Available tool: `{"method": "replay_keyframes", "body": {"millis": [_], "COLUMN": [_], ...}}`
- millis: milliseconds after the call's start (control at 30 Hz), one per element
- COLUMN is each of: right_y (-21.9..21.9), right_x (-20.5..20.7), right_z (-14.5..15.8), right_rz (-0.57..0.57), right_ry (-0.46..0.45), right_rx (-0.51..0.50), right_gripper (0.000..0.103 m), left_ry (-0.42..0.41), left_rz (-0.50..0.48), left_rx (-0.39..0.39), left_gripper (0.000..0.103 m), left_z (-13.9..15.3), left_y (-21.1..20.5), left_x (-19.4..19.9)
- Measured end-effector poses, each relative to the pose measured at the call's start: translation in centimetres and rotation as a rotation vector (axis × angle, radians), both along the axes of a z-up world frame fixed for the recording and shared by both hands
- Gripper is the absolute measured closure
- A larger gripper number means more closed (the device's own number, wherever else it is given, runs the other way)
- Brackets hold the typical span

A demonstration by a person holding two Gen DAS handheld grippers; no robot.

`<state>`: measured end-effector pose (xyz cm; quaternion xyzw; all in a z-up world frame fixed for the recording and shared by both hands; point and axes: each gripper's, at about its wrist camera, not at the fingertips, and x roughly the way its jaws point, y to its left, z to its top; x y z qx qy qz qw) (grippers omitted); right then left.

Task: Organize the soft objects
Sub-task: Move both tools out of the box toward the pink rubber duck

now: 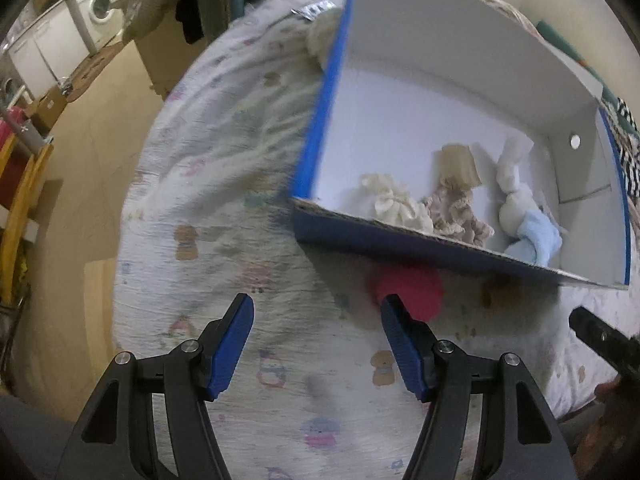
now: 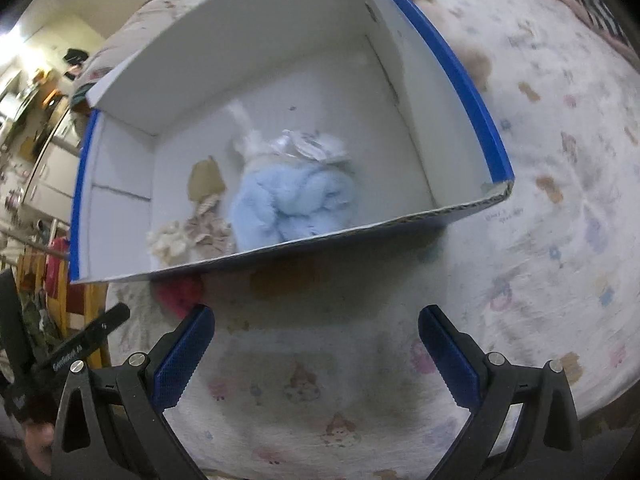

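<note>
Both the left hand-held gripper (image 1: 316, 308) and right hand-held gripper (image 2: 316, 320) stood apart, empty, above the bed (image 1: 224, 184). Ahead, the blue box wall (image 1: 400, 240) screened 3 soft toys; a red object (image 1: 416, 292) lay before it.

Both grippers are just hanging there with nothing in them. The left gripper (image 1: 318, 302) has its blue-padded jaws spread wide, and the right gripper (image 2: 316, 314) is the same (maybe even wider). The right one's tip also shows at the left view's right edge.
</note>
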<state>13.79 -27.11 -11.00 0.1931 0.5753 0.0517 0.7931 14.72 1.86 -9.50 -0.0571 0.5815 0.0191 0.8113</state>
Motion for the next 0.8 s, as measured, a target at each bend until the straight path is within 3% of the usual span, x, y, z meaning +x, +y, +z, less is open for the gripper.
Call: {"method": "replay_keyframes", "body": {"millis": [300, 700, 733, 800], "right_y": [-1.4, -1.5, -1.3, -1.2], "right_x": [0.7, 2.1, 2.1, 2.2], "right_z": [-1.7, -3.0, -2.9, -3.1], "right_rz": [-0.037, -0.017, -0.014, -0.008], "right_ry": [0.055, 0.089, 0.09, 0.092], "right_rx": [-0.003, -0.014, -0.016, -0.019], "right_gripper": [0.0, 0.0, 0.0, 0.0], "left_ry": [0.015, 0.058, 0.062, 0.056], "left_rz": [-0.114, -0.19, -0.19, -0.202], "left_rx": [-0.001, -0.051, -0.062, -0.077], "left_gripper": [0.04, 0.039, 0.042, 0.062], "left_z": [-1.7, -3.6, -3.8, -3.9], "left_y": [-4.5, -7.4, -7.5, -8.1], "left_x": [1.7, 3.5, 3.6, 3.7]}}
